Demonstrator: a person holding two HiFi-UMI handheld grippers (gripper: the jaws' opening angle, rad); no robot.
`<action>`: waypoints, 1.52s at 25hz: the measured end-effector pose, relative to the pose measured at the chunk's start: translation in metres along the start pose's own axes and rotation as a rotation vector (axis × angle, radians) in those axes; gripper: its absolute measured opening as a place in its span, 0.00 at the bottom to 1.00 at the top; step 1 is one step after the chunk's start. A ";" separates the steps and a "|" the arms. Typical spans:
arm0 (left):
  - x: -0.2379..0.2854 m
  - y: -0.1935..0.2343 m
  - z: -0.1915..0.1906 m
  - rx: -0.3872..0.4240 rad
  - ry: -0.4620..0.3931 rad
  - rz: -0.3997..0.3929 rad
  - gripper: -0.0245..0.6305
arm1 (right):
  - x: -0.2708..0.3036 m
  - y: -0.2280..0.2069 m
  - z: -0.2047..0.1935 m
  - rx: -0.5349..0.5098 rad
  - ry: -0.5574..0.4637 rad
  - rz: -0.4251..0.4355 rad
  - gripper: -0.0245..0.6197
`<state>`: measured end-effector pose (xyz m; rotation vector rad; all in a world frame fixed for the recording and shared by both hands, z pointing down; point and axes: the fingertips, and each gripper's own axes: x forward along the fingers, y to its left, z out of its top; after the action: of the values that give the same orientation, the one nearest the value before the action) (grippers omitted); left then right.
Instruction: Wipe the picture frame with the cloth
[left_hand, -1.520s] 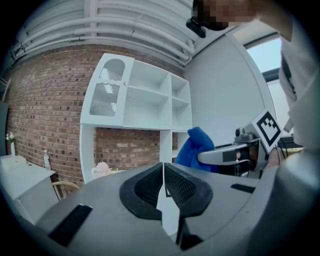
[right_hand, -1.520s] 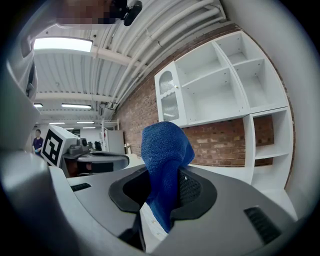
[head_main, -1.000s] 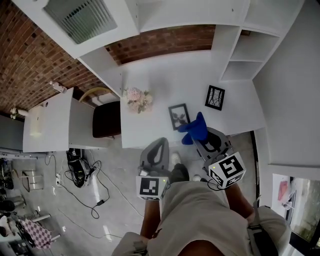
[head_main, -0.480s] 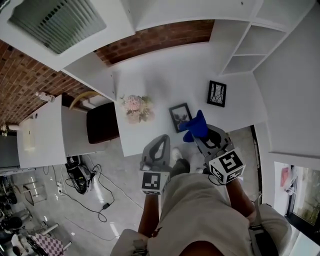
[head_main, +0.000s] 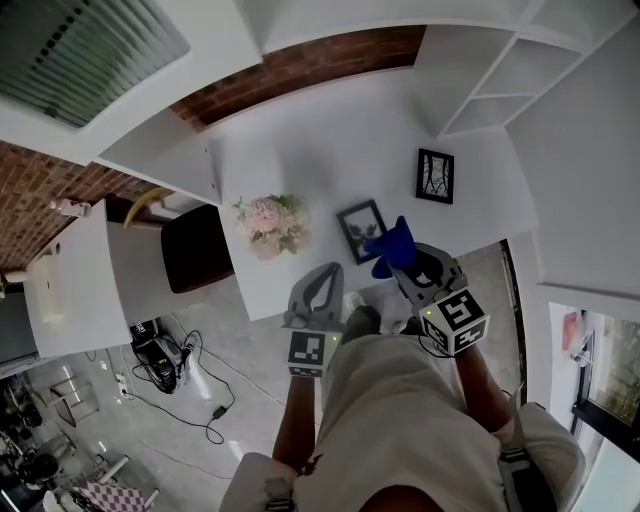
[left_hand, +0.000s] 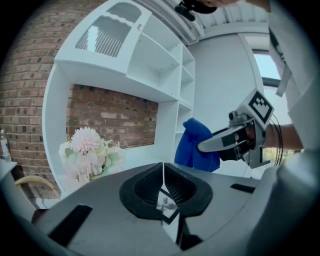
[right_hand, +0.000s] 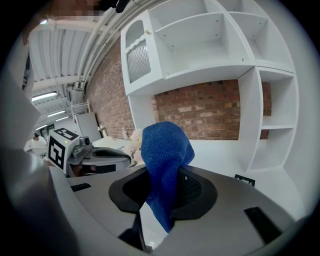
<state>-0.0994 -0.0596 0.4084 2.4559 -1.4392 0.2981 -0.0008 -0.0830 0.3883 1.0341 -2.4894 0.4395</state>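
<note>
A small black picture frame (head_main: 358, 229) stands near the front edge of the white desk (head_main: 330, 150). My right gripper (head_main: 404, 264) is shut on a blue cloth (head_main: 392, 246), which sticks up beside the frame's right edge; the cloth (right_hand: 165, 155) fills the right gripper view between the jaws of the gripper (right_hand: 167, 187). My left gripper (head_main: 321, 274) hangs just off the desk's front edge, left of the frame, jaws shut and holding nothing. In the left gripper view (left_hand: 163, 172) the frame (left_hand: 166, 205) shows through the slit under the jaws, and the cloth (left_hand: 197, 145) is at the right.
A bunch of pale pink flowers (head_main: 268, 222) stands on the desk left of the frame. A second black frame (head_main: 434, 176) stands farther back right. White shelving (head_main: 500, 70) rises at the right, a brick wall (head_main: 290, 70) behind. A dark chair (head_main: 195, 247) sits left of the desk.
Both grippers have come closer to the desk's front edge. The blue cloth has moved up next to the picture frame's right side. The left gripper stays shut.
</note>
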 end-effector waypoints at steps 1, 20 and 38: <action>0.003 0.001 -0.005 0.001 0.011 -0.012 0.05 | 0.004 -0.001 -0.004 0.004 0.012 -0.003 0.21; 0.059 -0.005 -0.118 0.017 0.215 -0.165 0.04 | 0.048 -0.016 -0.091 0.045 0.218 0.025 0.22; 0.092 -0.012 -0.185 0.017 0.355 -0.149 0.04 | 0.066 -0.024 -0.142 0.111 0.335 0.123 0.21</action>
<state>-0.0515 -0.0664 0.6095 2.3553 -1.1037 0.6762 0.0090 -0.0770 0.5464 0.7756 -2.2535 0.7320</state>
